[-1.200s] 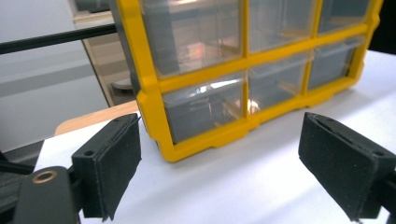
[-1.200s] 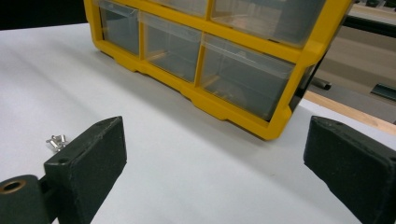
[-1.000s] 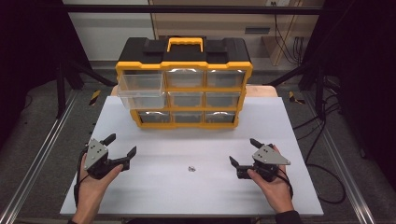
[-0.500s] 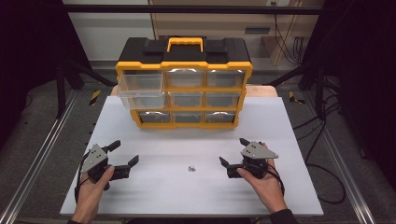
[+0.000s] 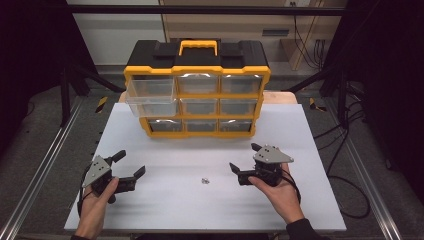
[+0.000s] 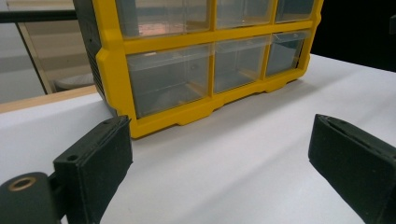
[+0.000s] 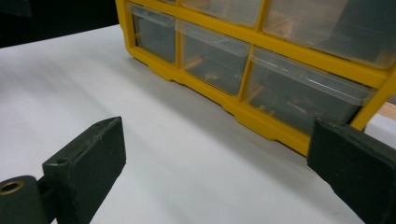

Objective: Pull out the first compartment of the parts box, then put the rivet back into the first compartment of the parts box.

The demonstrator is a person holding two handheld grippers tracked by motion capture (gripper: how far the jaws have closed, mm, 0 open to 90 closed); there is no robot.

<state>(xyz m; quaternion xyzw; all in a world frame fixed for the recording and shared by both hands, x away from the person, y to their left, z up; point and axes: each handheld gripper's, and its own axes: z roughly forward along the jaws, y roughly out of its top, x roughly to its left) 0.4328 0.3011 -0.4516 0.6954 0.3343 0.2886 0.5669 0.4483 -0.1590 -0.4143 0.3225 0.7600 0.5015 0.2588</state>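
Both grippers are hovering empty over the white table: the left gripper with jaws gaping, the right gripper likewise spread. A small screw is lying between them, at the right gripper's nine o'clock. The yellow drawer organizer is sitting at twelve o'clock, its top-left drawer sticking out.

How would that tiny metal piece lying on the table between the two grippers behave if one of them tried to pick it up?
The small metal piece looks tiny and low against the white table, so wide pads may struggle to pinch it. It seems light and probably rigid, apt to skid if nudged. Its exact shape is too small to tell.
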